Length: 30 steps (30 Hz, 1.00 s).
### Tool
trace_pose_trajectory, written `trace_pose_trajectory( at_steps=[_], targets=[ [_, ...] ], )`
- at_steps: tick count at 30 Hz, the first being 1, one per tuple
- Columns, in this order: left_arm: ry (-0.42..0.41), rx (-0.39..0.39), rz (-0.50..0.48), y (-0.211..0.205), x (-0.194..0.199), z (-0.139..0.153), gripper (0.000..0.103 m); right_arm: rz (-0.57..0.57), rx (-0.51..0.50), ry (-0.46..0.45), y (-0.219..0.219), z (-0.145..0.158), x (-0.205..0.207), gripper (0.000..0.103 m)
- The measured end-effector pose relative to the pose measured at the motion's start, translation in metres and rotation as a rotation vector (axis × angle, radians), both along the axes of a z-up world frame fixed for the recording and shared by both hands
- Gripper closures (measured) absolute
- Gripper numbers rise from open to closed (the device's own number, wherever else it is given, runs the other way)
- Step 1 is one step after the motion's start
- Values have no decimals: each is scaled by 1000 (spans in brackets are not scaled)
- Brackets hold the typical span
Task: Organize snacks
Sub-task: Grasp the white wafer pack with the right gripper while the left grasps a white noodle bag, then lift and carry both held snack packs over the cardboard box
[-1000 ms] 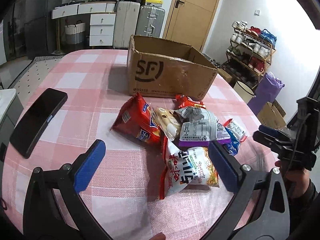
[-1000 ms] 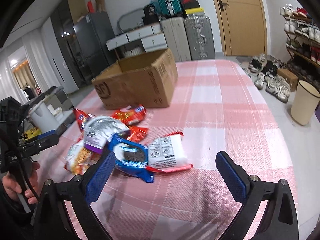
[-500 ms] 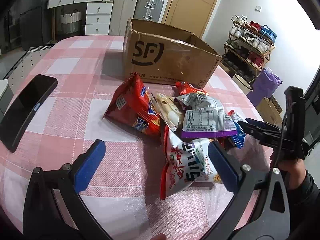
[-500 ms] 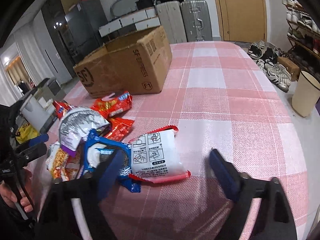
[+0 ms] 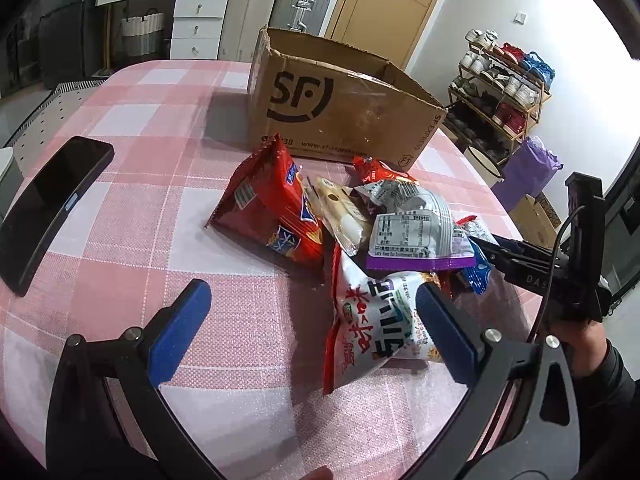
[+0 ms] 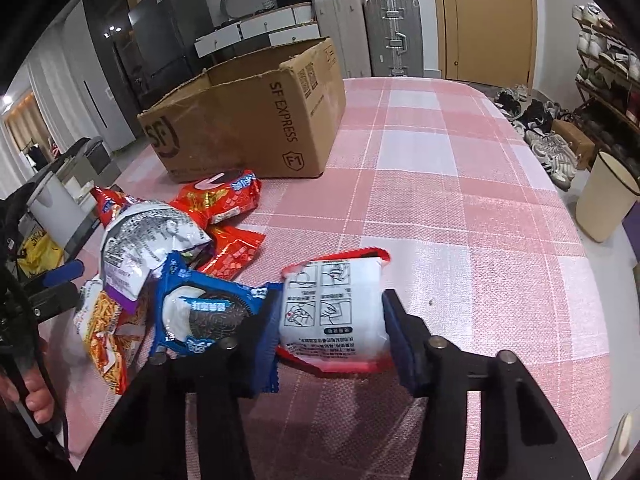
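Right hand-held gripper [image 6: 330, 330]: jaws, wide before, closing on white packet [image 6: 332, 312] | left hand-held gripper [image 5: 308, 324]: apart, empty | bench [image 6: 460, 184]: box [image 6: 248, 120]

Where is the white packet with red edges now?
In the right wrist view, the white packet lies between the closing right claw's pads, right of the blue cookie packet.

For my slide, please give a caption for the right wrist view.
Right gripper closing on a white snack packet beside the snack pile, cardboard box behind.
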State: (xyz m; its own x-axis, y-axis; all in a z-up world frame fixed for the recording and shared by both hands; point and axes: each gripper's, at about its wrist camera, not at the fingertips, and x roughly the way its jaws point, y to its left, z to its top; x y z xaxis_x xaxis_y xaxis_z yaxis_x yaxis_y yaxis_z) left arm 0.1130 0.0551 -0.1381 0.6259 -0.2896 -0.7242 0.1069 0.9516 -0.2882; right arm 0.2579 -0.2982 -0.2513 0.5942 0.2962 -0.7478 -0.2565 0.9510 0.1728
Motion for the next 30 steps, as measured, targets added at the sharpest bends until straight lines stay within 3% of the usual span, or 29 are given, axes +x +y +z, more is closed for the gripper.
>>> trace_pose_trajectory(
  at_steps=[2, 14, 30],
  targets=[
    [1, -2, 4, 1, -2, 1, 1, 6, 0, -2, -1, 0, -2, 60],
    [50, -34, -27, -4, -15, -1, 1, 11, 77, -52, -8, 19, -23, 61],
    [154, -120, -42, -18, 1, -21, 1, 14, 154, -89, -18, 33, -50, 61]
  ],
)
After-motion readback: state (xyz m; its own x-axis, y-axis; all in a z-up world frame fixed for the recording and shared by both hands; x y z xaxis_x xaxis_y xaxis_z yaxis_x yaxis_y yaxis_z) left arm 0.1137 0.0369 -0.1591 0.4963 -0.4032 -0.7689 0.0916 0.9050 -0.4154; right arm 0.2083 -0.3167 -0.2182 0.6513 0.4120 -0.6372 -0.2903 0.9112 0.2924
